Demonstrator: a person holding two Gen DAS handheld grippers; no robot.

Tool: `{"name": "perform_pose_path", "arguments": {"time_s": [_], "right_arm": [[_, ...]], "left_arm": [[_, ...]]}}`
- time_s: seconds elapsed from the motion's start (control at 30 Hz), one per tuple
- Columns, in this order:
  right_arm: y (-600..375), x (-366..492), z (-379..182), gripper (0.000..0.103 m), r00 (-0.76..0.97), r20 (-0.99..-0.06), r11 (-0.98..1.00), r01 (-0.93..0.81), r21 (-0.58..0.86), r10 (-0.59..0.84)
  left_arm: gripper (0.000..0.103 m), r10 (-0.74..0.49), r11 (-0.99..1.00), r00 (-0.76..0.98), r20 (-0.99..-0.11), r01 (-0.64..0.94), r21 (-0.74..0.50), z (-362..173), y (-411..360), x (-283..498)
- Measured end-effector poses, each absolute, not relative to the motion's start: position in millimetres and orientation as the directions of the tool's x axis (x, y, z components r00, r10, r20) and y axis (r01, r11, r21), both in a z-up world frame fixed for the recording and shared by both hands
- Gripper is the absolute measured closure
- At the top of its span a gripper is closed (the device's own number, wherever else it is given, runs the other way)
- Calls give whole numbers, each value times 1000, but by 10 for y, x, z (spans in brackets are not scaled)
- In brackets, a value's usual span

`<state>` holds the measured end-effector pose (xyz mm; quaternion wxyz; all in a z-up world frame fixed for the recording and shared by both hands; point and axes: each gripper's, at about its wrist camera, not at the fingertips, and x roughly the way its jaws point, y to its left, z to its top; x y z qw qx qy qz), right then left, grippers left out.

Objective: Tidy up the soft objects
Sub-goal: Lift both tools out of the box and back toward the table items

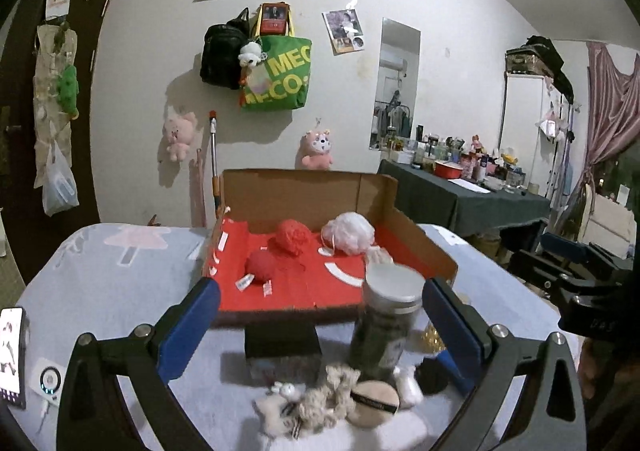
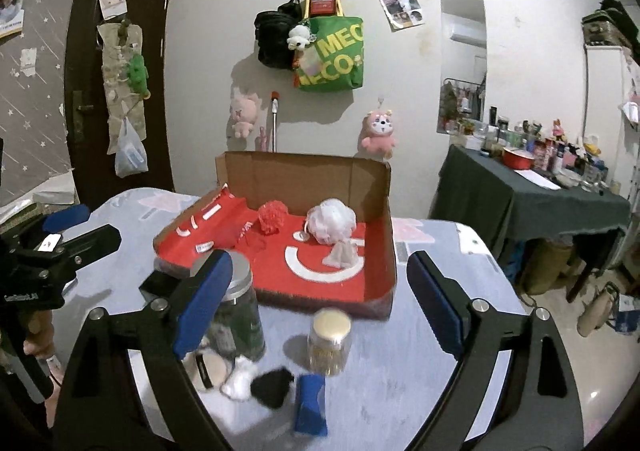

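Observation:
A cardboard box (image 1: 308, 191) with a red floor holds a red ball (image 1: 262, 267), a red mesh pouf (image 1: 292, 237), a white pouf (image 1: 348, 233) and a small beige piece (image 2: 342, 255). In front of it, on the bedspread, lie a beige plush keychain (image 1: 280, 407), a scrunchie (image 1: 332, 395), a powder puff (image 1: 372, 403), a white pompom (image 2: 240, 375) and a black pompom (image 2: 272, 387). My left gripper (image 1: 320, 331) hovers open above this pile, holding nothing. My right gripper (image 2: 320, 307) is open and empty too, facing the box (image 2: 308, 179).
Hard items stand among the soft ones: a tall silver-lidded jar (image 1: 388, 323), a small gold-lidded jar (image 2: 330, 343), a black box (image 1: 282, 339) and a blue block (image 2: 310, 403). A phone (image 1: 12, 355) lies at the left edge. A cluttered dark table (image 2: 520, 203) stands to the right.

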<state>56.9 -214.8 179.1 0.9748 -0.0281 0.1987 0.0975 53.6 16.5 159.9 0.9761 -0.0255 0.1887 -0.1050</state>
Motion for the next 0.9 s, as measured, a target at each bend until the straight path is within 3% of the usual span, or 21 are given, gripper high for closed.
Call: {"name": "perform_pose_path", "arguments": {"time_s": [0.33,0.53,0.73,0.9], "right_arm": [[-2207,444,1269,13,879,-455,987,-162,-5,142],[-2252,515,913,13,835,-529,986,-163,26,152],[-2302,586,622,13,789,-595,987,-156,47,153],[-2343,639,509,13,764,-622,984,-162,70,170]], "left_arm": [[0,-226,974,866,-446,209,-88,1133,95,455],[0,-231,972,817,-528,213,-96,832,62,555],[0,-223,970,801,-556,237,-49,654,-24,607],[7,-220,967,792,-570,253,-22,588,-82,660]]}}
